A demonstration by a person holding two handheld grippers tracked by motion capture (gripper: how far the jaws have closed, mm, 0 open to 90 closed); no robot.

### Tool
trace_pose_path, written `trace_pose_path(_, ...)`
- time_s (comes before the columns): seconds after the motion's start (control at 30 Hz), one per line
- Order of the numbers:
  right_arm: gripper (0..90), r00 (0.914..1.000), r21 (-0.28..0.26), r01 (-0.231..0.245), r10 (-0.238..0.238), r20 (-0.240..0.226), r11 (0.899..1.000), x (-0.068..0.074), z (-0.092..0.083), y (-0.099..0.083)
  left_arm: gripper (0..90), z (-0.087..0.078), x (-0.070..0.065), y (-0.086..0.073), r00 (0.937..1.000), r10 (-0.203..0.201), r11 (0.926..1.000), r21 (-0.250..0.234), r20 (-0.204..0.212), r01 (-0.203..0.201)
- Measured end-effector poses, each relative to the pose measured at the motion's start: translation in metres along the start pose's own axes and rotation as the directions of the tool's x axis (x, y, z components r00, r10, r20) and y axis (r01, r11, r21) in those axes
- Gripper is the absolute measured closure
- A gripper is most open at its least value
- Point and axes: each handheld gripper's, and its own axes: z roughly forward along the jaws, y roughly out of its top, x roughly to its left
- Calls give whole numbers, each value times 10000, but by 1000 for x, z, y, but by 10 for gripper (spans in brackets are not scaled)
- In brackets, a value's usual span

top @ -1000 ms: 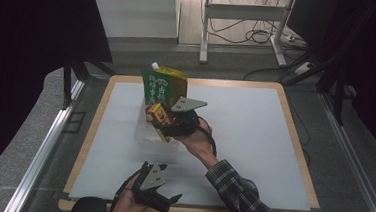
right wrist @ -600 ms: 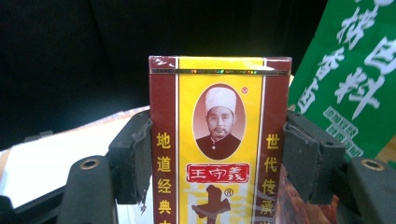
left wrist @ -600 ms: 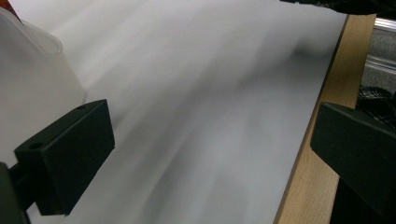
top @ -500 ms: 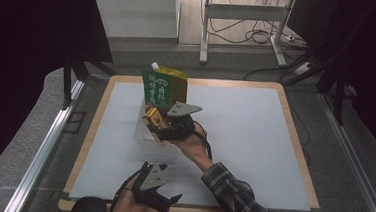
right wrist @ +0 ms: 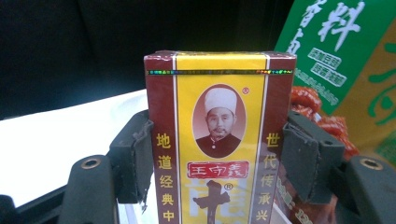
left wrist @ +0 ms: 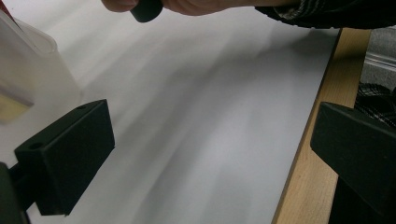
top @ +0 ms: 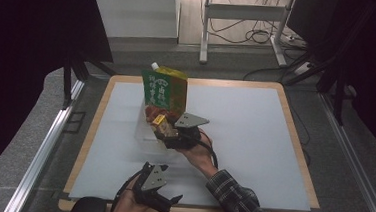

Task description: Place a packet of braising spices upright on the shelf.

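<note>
Right tongs [top: 166, 133] pinch a small yellow-and-maroon box [right wrist: 219, 135] by its two sides, both pads pressed flat against the carton. Compared with a second ago, they have carried the box a little nearer the person, and it now hangs over the clear plastic tub [top: 146, 133], right in front of the tall green pouch [top: 164, 89] that stands in the tub's far end. I judge the box is close to going in, with only lowering and release left. Left tongs [top: 157, 196] rest near the table's [top: 253, 140] near edge, jaws spread wide and holding nothing, the tub's corner [left wrist: 28, 70] just ahead of one jaw.
</note>
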Motion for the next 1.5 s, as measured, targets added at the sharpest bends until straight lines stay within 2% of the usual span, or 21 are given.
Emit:
trace_pose_path(0.2, 334, 9984, -125, -563, 563, -24, 9983, -5, -7, -8, 0, 1, -1, 0, 10000, -18, 10000, 2, 24, 18)
trace_pose_path(0.33, 332, 9981, -126, -617, 617, 0, 9980, -6, -10, -11, 0, 1, -2, 0, 10000, 31, 10000, 10, 43, -31)
trace_pose_path(0.47, 315, 9988, 142, -476, 474, 138, 9988, -4, -8, -7, 0, 1, -1, 0, 10000, 39, 10000, 23, 33, -39)
trace_pose_path(0.5, 292, 9990, 205, -416, 413, 144, 9989, -4, -8, -6, 0, 1, -1, 0, 10000, 29, 10000, 17, 31, -30)
trace_pose_path(0.57, 185, 9997, 371, -255, 253, 64, 9990, -4, -7, -5, 0, 1, -1, 0, 10000, 22, 10000, 14, 28, -22)
trace_pose_path(0.67, 142, 9998, 574, -106, 96, 168, 9983, -4, -8, -2, 0, 1, -1, 0, 10000, 31, 10000, 22, 28, -31)
trace_pose_path(1.03, 88, 9996, 1643, -47, -1, 291, 9864, -10, -35, 5, 0, 1, 0, 0, 10000, -13, 10000, -2, -47, 13)
trace_pose_path(1.13, 82, 9993, 1736, -34, -29, 360, 9848, -13, -44, 5, 0, 1, 0, 0, 10000, 33, 10000, 45, -53, -33)
trace_pose_path(1.37, 66, 9972, 1850, -465, 348, 658, 9816, -24, -65, 3, 0, 2, 0, 0, 10000, -10, 10000, 6, -39, 10)
trace_pose_path(1.5, 60, 9948, 2043, -699, 531, 867, 9764, -30, -74, -3, 0, 1, 0, 0, 10000, -23, 10000, 1, -50, 23)
